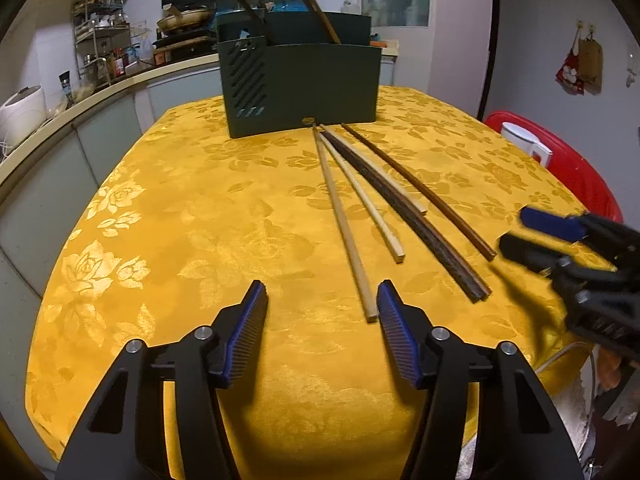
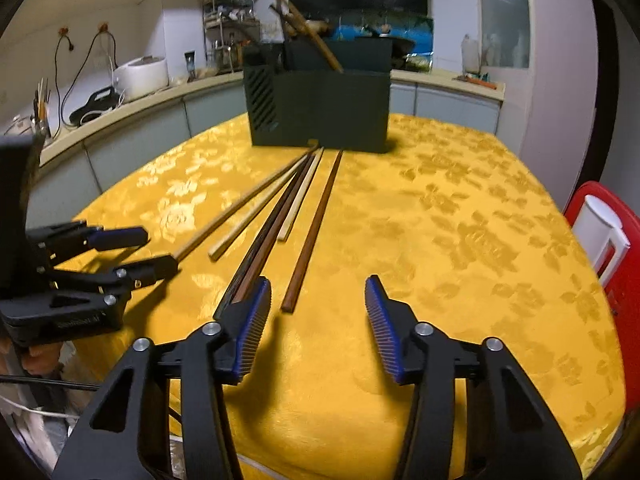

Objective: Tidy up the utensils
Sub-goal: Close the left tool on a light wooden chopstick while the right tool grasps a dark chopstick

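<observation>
Plainly, left claw (image 1: 322,294) and right claw (image 2: 318,290) gape half-wide, empty.

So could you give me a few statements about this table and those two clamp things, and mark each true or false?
1. Loose chopsticks lie on the yellow cloth. True.
2. The left gripper is clamped on a chopstick. False: its jaws are apart with only cloth between them.
3. The dark box already has sticks standing in it. True.
4. The right gripper carries a spoon. False: it holds nothing.
5. The box lies tipped over. False: it stands upright.
</observation>
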A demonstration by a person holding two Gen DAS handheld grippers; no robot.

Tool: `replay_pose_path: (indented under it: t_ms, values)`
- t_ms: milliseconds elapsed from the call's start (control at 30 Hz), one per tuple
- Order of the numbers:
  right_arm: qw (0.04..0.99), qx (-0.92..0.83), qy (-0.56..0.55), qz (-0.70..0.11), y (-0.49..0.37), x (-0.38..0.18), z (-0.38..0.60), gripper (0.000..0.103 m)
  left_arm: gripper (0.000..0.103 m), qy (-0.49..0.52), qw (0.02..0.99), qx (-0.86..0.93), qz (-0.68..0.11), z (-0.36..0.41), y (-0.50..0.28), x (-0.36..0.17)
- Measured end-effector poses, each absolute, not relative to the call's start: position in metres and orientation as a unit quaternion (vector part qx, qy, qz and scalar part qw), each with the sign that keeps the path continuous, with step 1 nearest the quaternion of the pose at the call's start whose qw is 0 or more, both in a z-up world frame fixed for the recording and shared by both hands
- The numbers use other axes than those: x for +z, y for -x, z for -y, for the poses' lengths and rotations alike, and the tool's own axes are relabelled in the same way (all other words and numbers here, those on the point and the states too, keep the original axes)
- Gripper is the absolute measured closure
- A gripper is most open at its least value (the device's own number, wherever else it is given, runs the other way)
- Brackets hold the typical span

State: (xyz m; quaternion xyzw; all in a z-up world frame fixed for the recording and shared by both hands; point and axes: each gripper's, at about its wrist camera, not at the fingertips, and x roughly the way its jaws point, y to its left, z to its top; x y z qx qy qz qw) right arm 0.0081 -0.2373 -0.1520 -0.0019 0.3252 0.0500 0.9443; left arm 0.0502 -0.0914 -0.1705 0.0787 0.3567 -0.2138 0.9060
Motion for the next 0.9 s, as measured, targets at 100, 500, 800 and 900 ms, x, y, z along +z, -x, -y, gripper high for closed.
replay_pose_path:
  t_ms: [100, 500, 800, 900]
  values:
    - [0.944, 0.058, 0.005, -0.326, -0.011, -0.156, 0.23, 0.06, 0.056, -0.08, 0.906, -0.225, -0.351, 0.097, -0.047, -0.171]
    - [0.947, 0.044, 0.012, -0.317, -0.02, -0.164, 0.218, 0.072, 0.073, -0.08, 0.91, -0.228, -0.336, 0.103, -0.048, -0.173]
    - [0.946, 0.044, -0.003, -0.323, -0.026, -0.164, 0.224, 0.093, 0.094, -0.089, 0.909, -0.234, -0.332, 0.105, -0.047, -0.173]
    - [0.944, 0.049, -0.013, -0.326, -0.026, -0.163, 0.228, 0.094, 0.095, -0.089, 0.908, -0.236, -0.335, 0.105, -0.047, -0.172]
